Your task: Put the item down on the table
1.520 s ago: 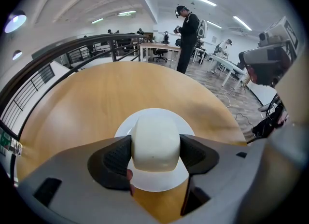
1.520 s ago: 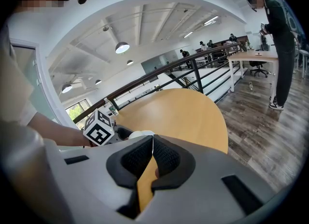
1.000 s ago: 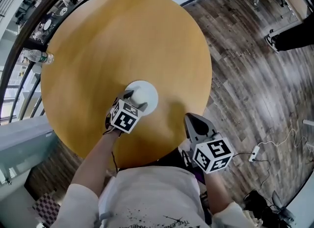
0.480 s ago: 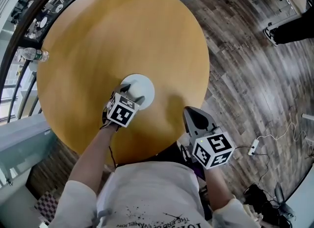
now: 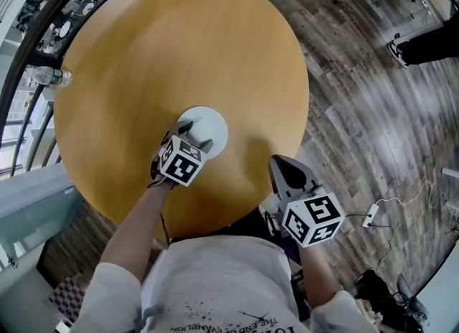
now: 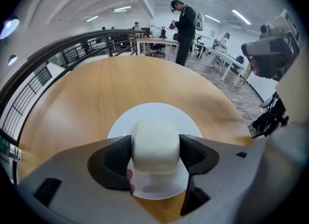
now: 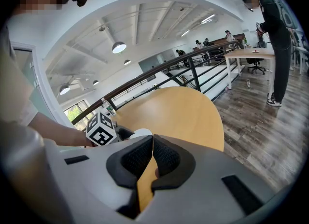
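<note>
A white cup-like item (image 6: 155,146) with a wide round white base (image 6: 159,114) is clamped between the black pads of my left gripper (image 6: 155,154). In the head view the left gripper (image 5: 188,142) holds that white item (image 5: 206,127) over the near middle of the round wooden table (image 5: 158,52). I cannot tell whether the base touches the tabletop. My right gripper (image 5: 288,173) hangs off the table's near right edge, its jaws pressed together with nothing between them (image 7: 150,162).
A plastic water bottle (image 5: 49,77) lies at the table's far left edge by a dark railing (image 5: 29,30). Wood plank floor (image 5: 373,109) lies to the right, with a cable and power strip (image 5: 373,215). A person (image 6: 186,25) stands beyond the table near desks.
The left gripper with the white item has shifted slightly up and left in the view over the second. The right gripper has hardly moved.
</note>
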